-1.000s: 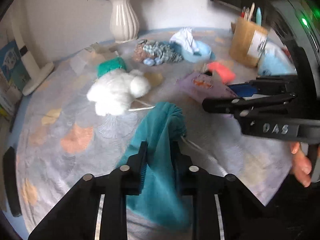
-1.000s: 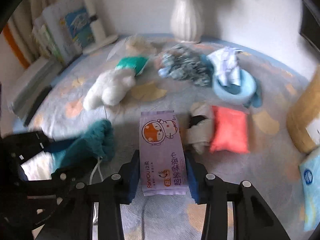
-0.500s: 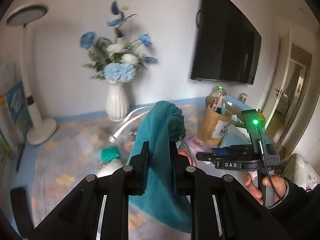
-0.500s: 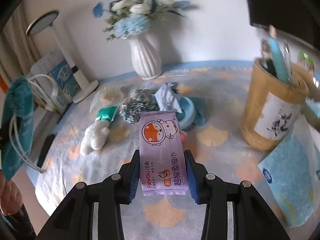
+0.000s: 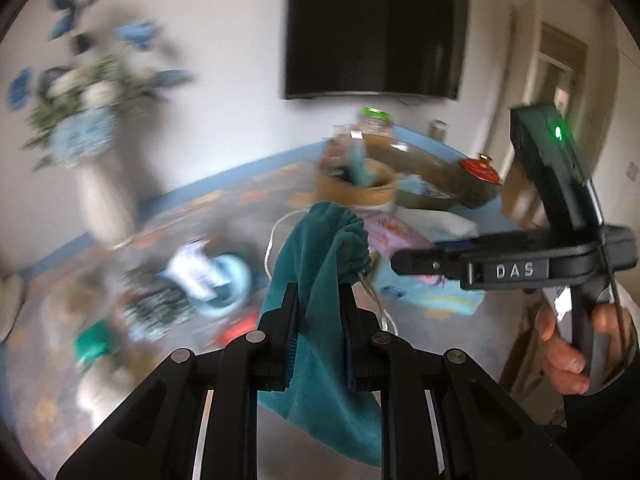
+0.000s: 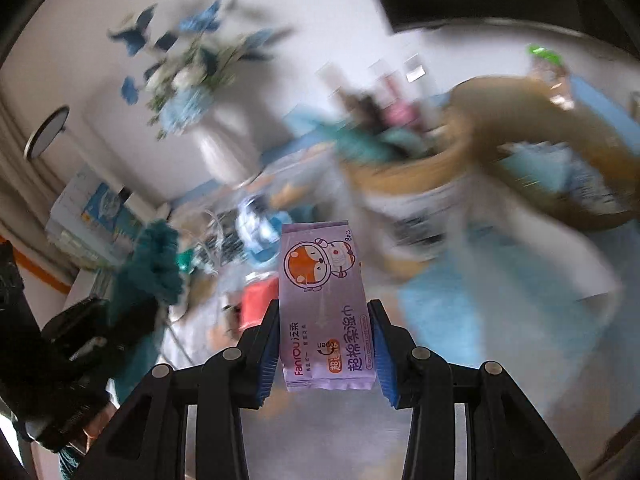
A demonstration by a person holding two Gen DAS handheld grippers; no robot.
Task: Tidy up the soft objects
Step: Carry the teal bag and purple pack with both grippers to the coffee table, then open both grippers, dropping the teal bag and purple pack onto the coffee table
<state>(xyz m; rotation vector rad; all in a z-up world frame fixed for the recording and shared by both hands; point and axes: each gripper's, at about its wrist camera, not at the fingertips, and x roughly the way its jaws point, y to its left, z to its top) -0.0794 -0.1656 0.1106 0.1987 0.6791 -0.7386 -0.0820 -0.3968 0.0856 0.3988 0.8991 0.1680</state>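
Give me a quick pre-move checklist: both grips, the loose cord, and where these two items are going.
1. Left hand-held gripper clamped on the teal drawstring pouch: ok.
2. Right hand-held gripper clamped on the purple wipes pack: ok.
3. Pouch's white cord hanging loose below the pads, could snag: not ok.
4. Both items lifted off the table: ok.
5. Drop spot for either item, views blurred: cannot tell.
6. Gap between the two grippers, apart in the left wrist view: ok.
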